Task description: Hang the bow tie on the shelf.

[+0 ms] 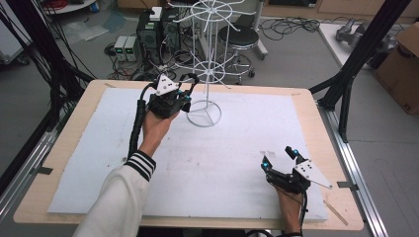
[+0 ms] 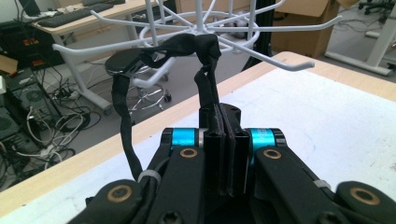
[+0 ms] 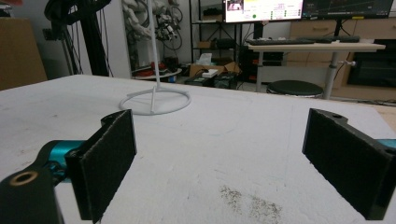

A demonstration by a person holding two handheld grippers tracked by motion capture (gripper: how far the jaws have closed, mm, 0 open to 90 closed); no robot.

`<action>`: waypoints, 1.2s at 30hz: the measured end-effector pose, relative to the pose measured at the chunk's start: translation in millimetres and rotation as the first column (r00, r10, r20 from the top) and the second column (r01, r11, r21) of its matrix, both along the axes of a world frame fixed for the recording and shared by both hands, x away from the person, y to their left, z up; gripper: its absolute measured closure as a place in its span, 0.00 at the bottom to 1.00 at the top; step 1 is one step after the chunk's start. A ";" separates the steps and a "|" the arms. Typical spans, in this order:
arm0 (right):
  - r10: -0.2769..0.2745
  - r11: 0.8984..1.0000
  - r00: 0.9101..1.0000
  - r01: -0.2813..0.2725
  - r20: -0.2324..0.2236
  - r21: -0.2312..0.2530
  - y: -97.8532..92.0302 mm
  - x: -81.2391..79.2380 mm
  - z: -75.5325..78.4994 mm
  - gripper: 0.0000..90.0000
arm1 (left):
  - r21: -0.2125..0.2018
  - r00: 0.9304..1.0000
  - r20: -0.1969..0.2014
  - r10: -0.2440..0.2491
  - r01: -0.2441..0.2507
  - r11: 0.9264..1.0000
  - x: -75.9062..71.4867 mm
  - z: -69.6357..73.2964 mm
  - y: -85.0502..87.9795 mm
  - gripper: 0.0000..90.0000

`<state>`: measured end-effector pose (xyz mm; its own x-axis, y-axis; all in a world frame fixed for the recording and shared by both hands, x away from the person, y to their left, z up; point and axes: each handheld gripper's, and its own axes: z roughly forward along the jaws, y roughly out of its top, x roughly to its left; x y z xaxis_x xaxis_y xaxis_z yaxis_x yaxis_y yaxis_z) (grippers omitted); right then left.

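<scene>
white foam sheet (image 1: 222, 163) covers most of the wooden table (image 1: 316, 123) in front of me, smudged with grey near the middle. on its far part stands a white wire rack (image 1: 210, 74), a thin pole on a ring base with tiers of spoked hooks.

my left gripper (image 1: 184, 101) is held up at the rack, just beside the pole and above the ring base. in the left gripper view its jaws are pressed together on a black fabric strap (image 2: 205, 60). the strap rises from the jaws, arches over one of the rack's lower hooks (image 2: 154, 77) and hangs down on the other side in a loop. i cannot tell whether the strap rests its weight on the hook or only touches it.

my right gripper (image 1: 280, 159) sits low at the near right of the sheet, well apart from the rack, its jaws spread wide with nothing between them. its own view looks across bare foam toward the rack's ring base (image 3: 155, 100).
</scene>
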<state>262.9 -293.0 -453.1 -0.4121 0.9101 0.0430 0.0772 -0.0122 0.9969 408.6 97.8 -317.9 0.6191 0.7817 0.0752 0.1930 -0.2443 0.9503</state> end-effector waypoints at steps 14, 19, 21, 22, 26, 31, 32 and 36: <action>0.002 1.000 1.000 -0.002 0.010 -0.002 -0.2 -0.6 -0.2 0.10 | 0.018 1.000 0.001 0.005 -0.005 1.000 -8.4 -15.3 4.3 0.44; 0.003 1.000 1.000 -0.003 0.002 -0.001 -0.4 0.1 0.0 0.10 | -0.024 0.997 0.023 -0.076 0.077 0.997 -19.3 -21.2 22.5 0.15; 0.007 1.000 1.000 -0.007 -0.003 -0.002 0.3 -0.5 -0.1 0.10 | -0.043 0.995 0.026 -0.095 0.096 0.994 -24.5 -24.6 31.3 0.12; 0.007 1.000 1.000 -0.007 0.001 -0.005 0.6 -0.5 -0.1 0.10 | -0.038 0.994 0.036 -0.106 0.108 0.993 -28.1 -26.5 36.8 0.12; 0.008 1.000 1.000 -0.008 0.006 -0.006 0.6 -1.2 -0.2 0.10 | -0.024 0.988 0.070 -0.136 0.138 0.990 -47.1 -35.7 61.4 0.12; 0.008 1.000 1.000 -0.008 0.019 -0.009 0.9 -2.3 -0.5 0.10 | -0.034 0.980 0.153 -0.130 0.137 0.990 -90.2 -58.0 114.4 0.12; 0.011 1.000 1.000 -0.010 0.029 -0.014 1.0 -2.5 -0.7 0.10 | -0.049 0.978 0.171 -0.121 0.131 0.990 -96.9 -63.0 123.8 0.12; 0.009 1.000 1.000 -0.009 0.027 -0.017 1.6 -2.6 -0.7 0.10 | -0.129 0.981 0.190 -0.047 0.072 0.989 -122.2 -92.3 162.9 0.12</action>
